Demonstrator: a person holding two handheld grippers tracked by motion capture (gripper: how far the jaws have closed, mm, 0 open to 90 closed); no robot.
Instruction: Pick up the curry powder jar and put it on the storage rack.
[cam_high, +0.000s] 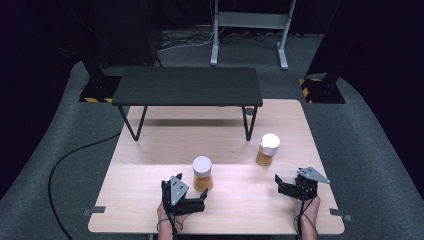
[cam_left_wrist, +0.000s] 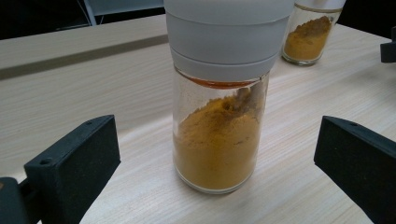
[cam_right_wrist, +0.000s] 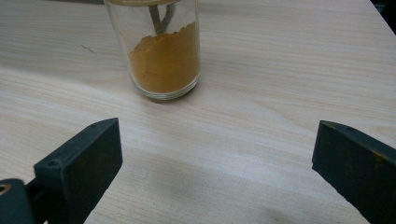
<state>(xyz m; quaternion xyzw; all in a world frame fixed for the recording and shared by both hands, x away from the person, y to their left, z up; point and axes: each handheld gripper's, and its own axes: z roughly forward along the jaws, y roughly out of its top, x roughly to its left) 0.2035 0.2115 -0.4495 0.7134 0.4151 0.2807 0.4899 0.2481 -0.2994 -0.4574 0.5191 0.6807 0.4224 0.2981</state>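
Observation:
Two glass jars of orange powder with white lids stand on the light wooden table (cam_high: 145, 200). The nearer jar (cam_high: 202, 173) (cam_left_wrist: 217, 140) stands between the open jaws of my left gripper (cam_high: 191, 189) (cam_left_wrist: 215, 137), with a gap on each side. The other jar (cam_high: 267, 149) (cam_left_wrist: 308, 37) (cam_right_wrist: 163, 60) stands farther right. My right gripper (cam_high: 286, 181) (cam_right_wrist: 217, 140) is open and empty, a short way in front of that jar and pointing at it. In the right gripper view the jar's lid is cut off by the top edge.
A low black shelf on thin legs (cam_high: 187, 86) stands across the table's far half. Bare wood lies between the jars and along the front edge. Beyond the table are a metal frame (cam_high: 248, 30) and black stands; a cable (cam_high: 65, 165) runs over the floor at left.

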